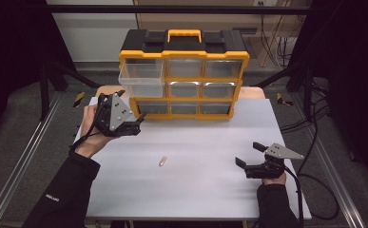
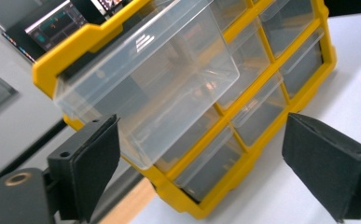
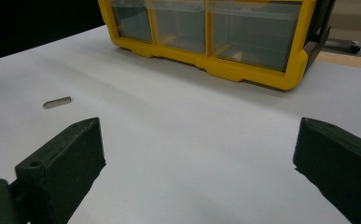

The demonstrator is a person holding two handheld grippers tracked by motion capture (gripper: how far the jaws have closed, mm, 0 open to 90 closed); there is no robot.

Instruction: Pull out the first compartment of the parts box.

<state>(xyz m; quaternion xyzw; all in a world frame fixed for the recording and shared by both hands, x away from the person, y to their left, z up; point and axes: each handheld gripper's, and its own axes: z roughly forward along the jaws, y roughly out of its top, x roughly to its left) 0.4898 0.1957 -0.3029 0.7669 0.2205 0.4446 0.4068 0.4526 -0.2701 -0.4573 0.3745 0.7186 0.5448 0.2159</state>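
No lettering here is sharp enough to read.

Dim workshop around a lit white table

The table (image 1: 286, 118) stands bright under overhead light — grey floor (image 1: 24, 118) either side, metal rails (image 1: 17, 164) along it, black cables (image 1: 317, 118) trailing right; behind, a pale wall (image 1: 93, 33) and dark frame bar (image 1: 172, 9).

At the back of the tabletop (image 1: 196, 190) we see the drawer cabinet (image 1: 184, 76), its top-left drawer (image 1: 141, 78) pulled out. Our left claw (image 1: 136, 124) hangs just before that drawer. A small pin (image 1: 162, 161) lies mid-tabletop, our right claw (image 1: 248, 154) to its right.
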